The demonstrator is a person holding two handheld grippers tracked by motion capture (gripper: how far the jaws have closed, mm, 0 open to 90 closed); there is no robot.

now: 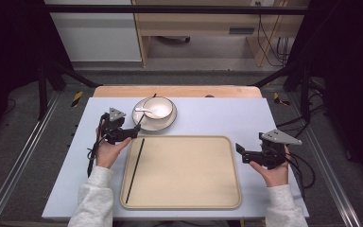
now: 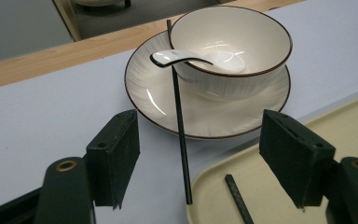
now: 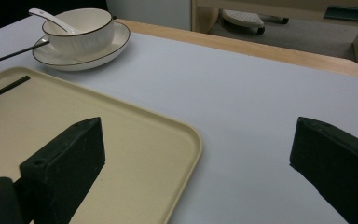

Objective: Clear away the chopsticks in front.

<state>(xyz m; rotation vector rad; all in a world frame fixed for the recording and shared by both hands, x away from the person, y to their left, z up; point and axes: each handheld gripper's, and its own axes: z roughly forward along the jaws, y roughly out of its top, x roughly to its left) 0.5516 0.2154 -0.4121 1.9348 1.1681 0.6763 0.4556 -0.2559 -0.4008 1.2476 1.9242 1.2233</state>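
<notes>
Black and slender, the second chopstick (image 2: 179, 121) leans on the white ceramic plate's (image 2: 144, 88) rim just beyond the left gripper (image 2: 200, 161), whose jaws are spread and empty, so pinch it mid-length, lift level, and lay it beside the chopstick (image 1: 135, 169) in the beige plastic tray (image 1: 189, 172), while the right gripper (image 1: 242, 152) waits spread over the desk (image 1: 217, 118).

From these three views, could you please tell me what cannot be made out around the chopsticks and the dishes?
- Left gripper view: the chopstick on the tray is cut off by the bottom edge.
- Same view: the other chopstick passes behind the spoon; whether they touch is unclear.
- High view: the spoon is too small to show how it rests in the bowl.
- Right gripper view: the frame's left edge crops the tray.
</notes>
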